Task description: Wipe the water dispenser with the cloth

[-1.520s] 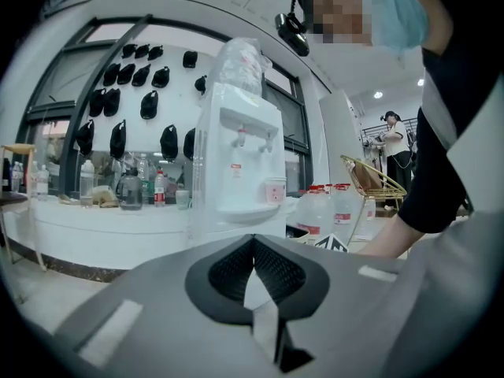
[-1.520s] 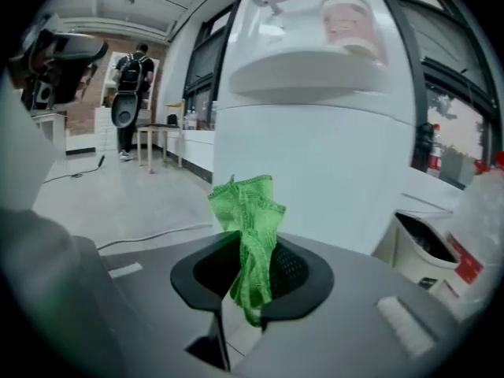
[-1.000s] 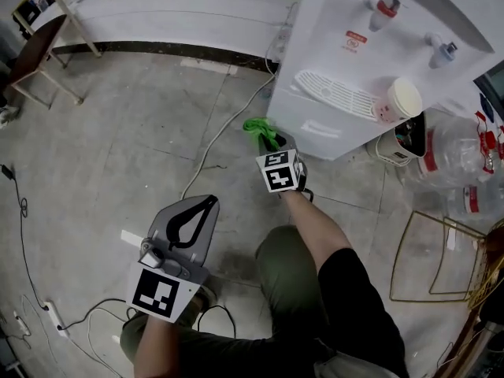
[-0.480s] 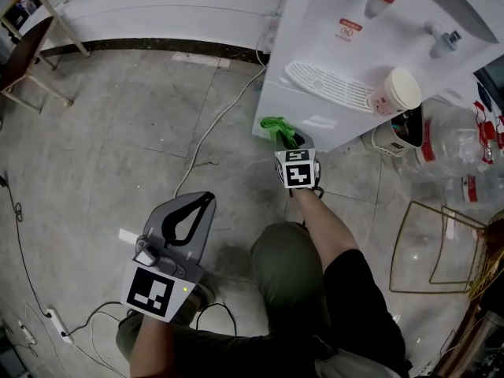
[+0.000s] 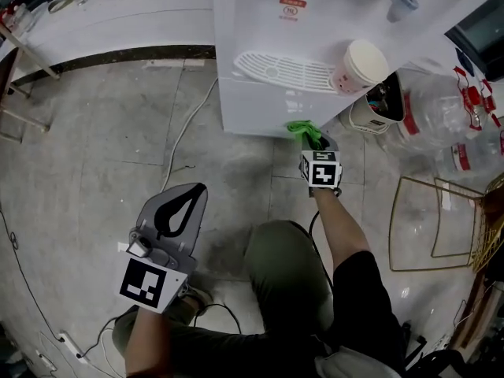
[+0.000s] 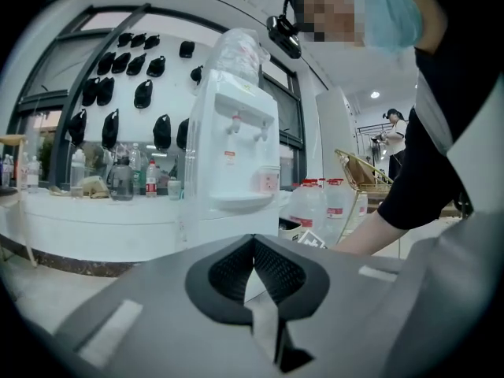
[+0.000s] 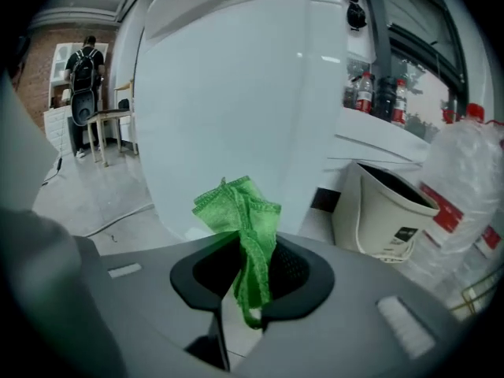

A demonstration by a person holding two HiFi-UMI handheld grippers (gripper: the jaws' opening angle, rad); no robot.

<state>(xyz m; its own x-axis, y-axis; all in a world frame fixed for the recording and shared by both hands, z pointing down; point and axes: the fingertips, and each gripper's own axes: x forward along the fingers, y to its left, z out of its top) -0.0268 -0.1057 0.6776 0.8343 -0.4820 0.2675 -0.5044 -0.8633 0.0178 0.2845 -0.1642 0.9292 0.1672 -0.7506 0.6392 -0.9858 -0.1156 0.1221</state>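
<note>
The white water dispenser (image 5: 260,93) stands on the floor at the top of the head view, with a drip grille (image 5: 279,69) and a paper cup (image 5: 356,65) on its ledge. My right gripper (image 5: 309,138) is shut on a green cloth (image 5: 302,130), held close to the dispenser's lower front edge. In the right gripper view the cloth (image 7: 242,231) sticks up between the jaws, right before the dispenser's white side (image 7: 236,101). My left gripper (image 5: 179,213) hangs low at the left, shut and holding nothing; its view shows the dispenser (image 6: 235,156) further off.
A white bin (image 5: 375,113) and clear water bottles (image 5: 449,124) stand right of the dispenser. A gold wire rack (image 5: 437,227) lies at right. A cable (image 5: 183,136) runs across the concrete floor. The person's knee (image 5: 279,266) is below. A white counter (image 5: 118,22) curves behind.
My right gripper has carried the green cloth right and forward, up to the dispenser's lower front. The head view has swung right. The left gripper has stayed low and shut.
</note>
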